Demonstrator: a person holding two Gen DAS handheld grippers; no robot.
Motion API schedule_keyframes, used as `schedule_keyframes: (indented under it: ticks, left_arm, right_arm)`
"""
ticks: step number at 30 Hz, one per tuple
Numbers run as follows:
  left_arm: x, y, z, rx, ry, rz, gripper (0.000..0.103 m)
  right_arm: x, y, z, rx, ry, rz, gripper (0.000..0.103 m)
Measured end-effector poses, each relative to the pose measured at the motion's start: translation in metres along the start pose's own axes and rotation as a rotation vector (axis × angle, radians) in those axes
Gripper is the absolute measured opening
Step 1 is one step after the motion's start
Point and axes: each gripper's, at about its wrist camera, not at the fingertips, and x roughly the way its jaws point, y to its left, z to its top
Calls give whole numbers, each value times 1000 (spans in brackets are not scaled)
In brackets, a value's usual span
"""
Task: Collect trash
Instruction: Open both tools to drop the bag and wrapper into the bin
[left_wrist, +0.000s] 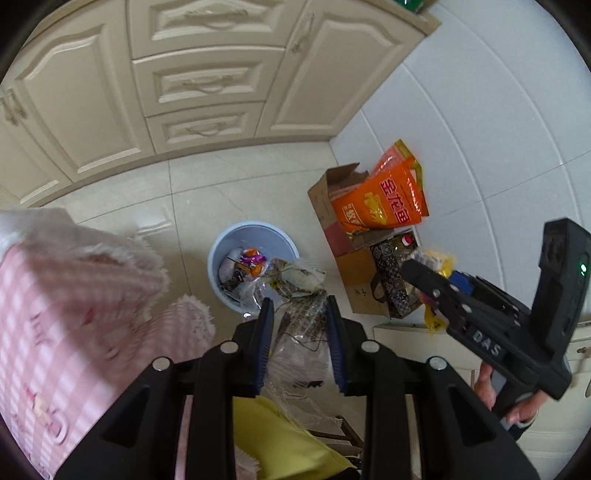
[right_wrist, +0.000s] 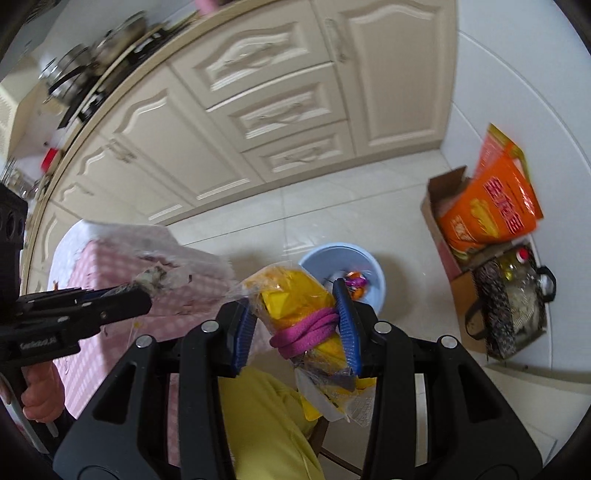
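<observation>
My view of the bin is partly blocked: my left hand-held gripper clamps clear wrappers, my right hand-held gripper a yellow packet.

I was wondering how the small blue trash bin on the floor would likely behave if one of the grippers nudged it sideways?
The blue bin looks like thin plastic holding only a few wrappers, so it is probably light and would slide easily on the glossy floor tiles. It looks broad for its height, so tipping seems less likely than skidding, though a push at the rim might rock it.
</observation>
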Motion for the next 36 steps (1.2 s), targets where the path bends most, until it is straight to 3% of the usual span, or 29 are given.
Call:
schedule_keyframes:
  ticks: [4,5,7,8,13,20,22,24,36]
  left_arm:
    - [21,-8,16,-18,24,0,31]
    - [25,-9,19,-29,22,11,43]
    - [26,-6,23,-44,-1,38,57]
    - [28,-6,24,-40,-11,43,59]
    - [35,-4,27,-31,23,57,59]
    - [20,13,17,-44,7,78,59]
    - [13,18,15,-53,-5,84,59]
    - [8,22,13,-55,-16,92,59]
    - [-5,33,0,-56,-37,86,60]
  right_arm:
    - [6,-18,1,28,12,-10,40]
    - [8,-22,1,35,15,-9,40]
    - [11,-28,2,45,21,-11,40]
    - [13,-29,2,49,23,-11,40]
    - [26,-31,7,52,47,-6,40]
    - [45,-1,17,-1,78,35,40]
    - [45,9,19,-20,75,53,43]
    - [44,17,22,-21,77,78,66]
    - [36,27,16,-25,77,58,67]
